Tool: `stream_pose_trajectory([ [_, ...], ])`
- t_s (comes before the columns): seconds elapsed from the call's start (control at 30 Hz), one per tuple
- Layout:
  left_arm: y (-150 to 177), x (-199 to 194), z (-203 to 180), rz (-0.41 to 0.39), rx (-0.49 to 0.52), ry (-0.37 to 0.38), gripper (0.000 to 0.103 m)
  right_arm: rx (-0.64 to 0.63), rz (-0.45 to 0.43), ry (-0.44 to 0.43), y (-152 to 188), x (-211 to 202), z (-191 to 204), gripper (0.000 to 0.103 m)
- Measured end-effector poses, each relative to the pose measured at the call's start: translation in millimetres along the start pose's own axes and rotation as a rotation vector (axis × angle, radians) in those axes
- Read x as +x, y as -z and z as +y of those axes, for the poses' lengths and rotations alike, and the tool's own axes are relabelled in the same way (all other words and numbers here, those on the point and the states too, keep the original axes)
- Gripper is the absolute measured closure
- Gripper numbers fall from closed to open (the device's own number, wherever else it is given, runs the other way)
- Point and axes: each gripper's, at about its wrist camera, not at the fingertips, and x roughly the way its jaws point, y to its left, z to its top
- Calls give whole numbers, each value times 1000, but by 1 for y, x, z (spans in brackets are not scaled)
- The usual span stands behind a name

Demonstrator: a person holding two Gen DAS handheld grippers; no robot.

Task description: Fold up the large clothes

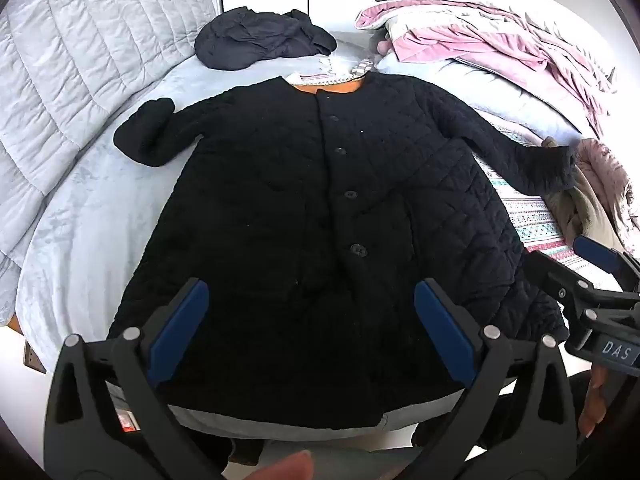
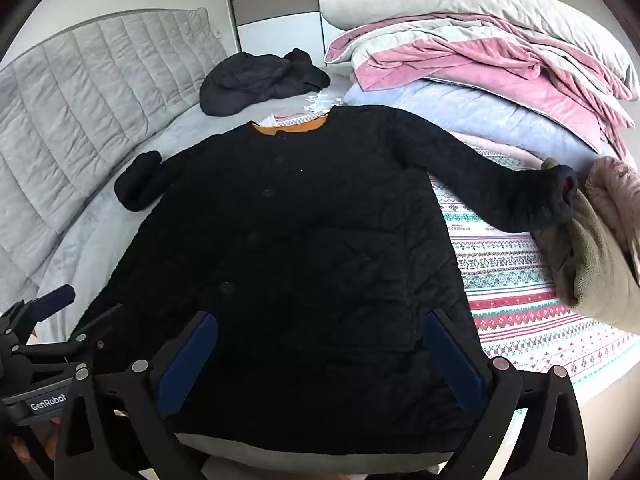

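Fingers spread wide, empty, left gripper (image 1: 310,336) and right gripper (image 2: 320,364) over jacket (image 1: 320,208) near hem; next, gather far sleeves inward.

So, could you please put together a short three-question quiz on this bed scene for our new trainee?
1. True or false: the black coat lies buttoned and spread flat, front up, on the bed.
2. Which coat sleeve is stretched out straight? A) the one toward the headboard B) the one toward the patterned blanket
3. Fill in: both the left hand-held gripper and the right hand-held gripper are ____ and hold nothing.

Key: 1 true. 2 B; the headboard-side sleeve is bunched up, the other sleeve reaches out over the blanket. 3 open.
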Motion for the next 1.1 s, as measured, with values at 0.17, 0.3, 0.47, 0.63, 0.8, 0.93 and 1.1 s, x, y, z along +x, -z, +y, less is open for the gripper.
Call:
stream_pose_trajectory([
  [0.17, 2, 4, 0, 10, 4, 1, 1, -22, 24, 19, -1, 9, 1, 0],
  [0.3, 3, 7, 8, 19, -12, 12, 1, -11, 36, 5, -4, 12, 0, 0],
  [0.47, -3, 9, 9, 21, -25, 14, 1, -2, 29, 1, -4, 11, -4, 0],
  [0.63, -2, 11, 12, 20, -29, 6, 1, 3, 33, 8, -4, 15, -1, 0],
  [0.8, -2, 16, 15, 27, -35, -3, 1, -2, 36, 6, -1, 18, -2, 0],
  [0.93, -1, 20, 16, 30, -37, -11, 1, -8, 41, 4, 0, 21, -3, 0],
  [1.1, -1, 24, 17, 35, -37, -16, 1, -6, 52, 7, -2, 26, -3, 0],
])
